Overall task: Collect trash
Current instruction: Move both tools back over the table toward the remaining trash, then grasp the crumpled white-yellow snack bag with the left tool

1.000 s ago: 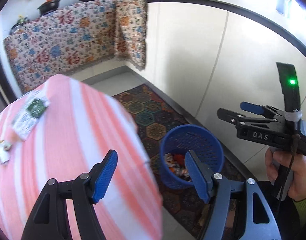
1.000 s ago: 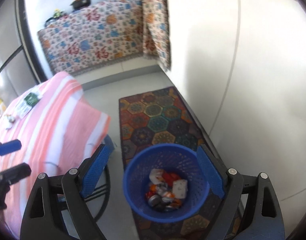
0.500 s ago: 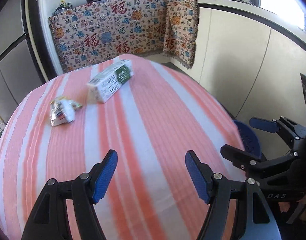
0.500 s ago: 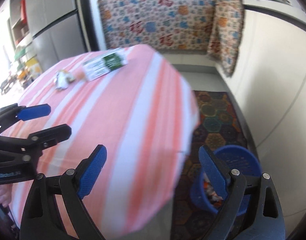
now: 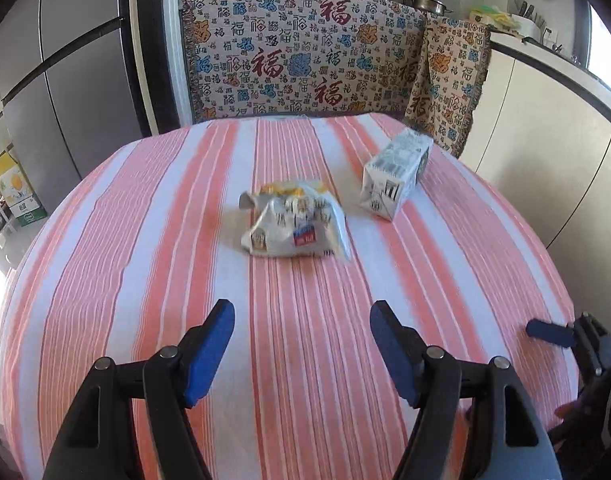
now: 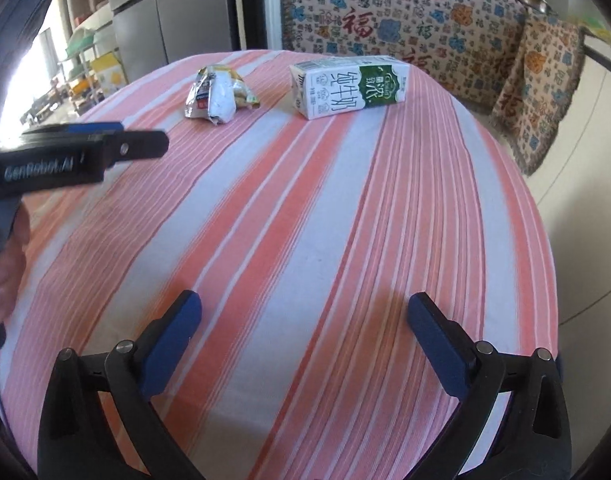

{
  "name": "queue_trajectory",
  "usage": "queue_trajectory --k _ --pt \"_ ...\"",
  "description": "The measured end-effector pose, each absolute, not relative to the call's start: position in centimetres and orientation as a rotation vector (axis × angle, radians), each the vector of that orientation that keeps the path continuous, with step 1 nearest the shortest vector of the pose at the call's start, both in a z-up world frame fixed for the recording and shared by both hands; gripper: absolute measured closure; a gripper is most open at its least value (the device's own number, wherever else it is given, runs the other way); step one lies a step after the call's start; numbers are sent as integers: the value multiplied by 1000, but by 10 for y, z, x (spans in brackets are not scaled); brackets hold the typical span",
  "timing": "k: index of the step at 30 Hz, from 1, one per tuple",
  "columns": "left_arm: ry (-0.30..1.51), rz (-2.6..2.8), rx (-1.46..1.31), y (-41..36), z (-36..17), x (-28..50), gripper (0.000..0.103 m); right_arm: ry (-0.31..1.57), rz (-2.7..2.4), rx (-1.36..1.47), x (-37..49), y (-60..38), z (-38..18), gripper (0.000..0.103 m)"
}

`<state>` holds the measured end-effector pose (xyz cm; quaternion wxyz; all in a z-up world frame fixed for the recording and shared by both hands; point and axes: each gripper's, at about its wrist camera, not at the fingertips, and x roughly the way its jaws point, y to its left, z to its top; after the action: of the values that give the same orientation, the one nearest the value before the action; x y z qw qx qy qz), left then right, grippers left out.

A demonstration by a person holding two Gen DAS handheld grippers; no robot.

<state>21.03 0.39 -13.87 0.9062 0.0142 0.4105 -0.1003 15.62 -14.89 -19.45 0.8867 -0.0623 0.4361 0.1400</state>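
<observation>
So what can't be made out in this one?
- Crumpled wrapper: print unreadable, motion-blurred in the left wrist view, too small in the right.
- Milk carton: label blurred in the left wrist view.
- Right gripper: cut off by the left view's edge.
- Trash basket: in neither view.

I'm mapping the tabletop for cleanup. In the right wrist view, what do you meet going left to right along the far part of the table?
Left tongs → crumpled wrapper → milk carton, all over or on the striped tablecloth.
</observation>
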Motion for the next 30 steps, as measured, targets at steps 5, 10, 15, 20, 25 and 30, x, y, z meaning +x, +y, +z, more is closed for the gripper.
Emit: queue_trajectory --k 5,10,15,20,25,30 --pt "839 -222 40 -8 -134 256 23 900 284 -132 155 -149 -194 1" --pt "897 -195 77 -5 -159 290 23 896 281 -132 156 -149 -193 1" --pt "860 -254 79 3 -155 277 57 894 278 -130 157 -148 -193 1" --pt "854 -280 122 23 -146 244 63 893 275 -125 157 -149 -193 1" --pt "868 -246 127 47 -152 214 57 905 264 -123 158 -149 -192 1" --pt "878 -206 158 51 -168 206 26 940 226 -89 188 -143 -184 1"
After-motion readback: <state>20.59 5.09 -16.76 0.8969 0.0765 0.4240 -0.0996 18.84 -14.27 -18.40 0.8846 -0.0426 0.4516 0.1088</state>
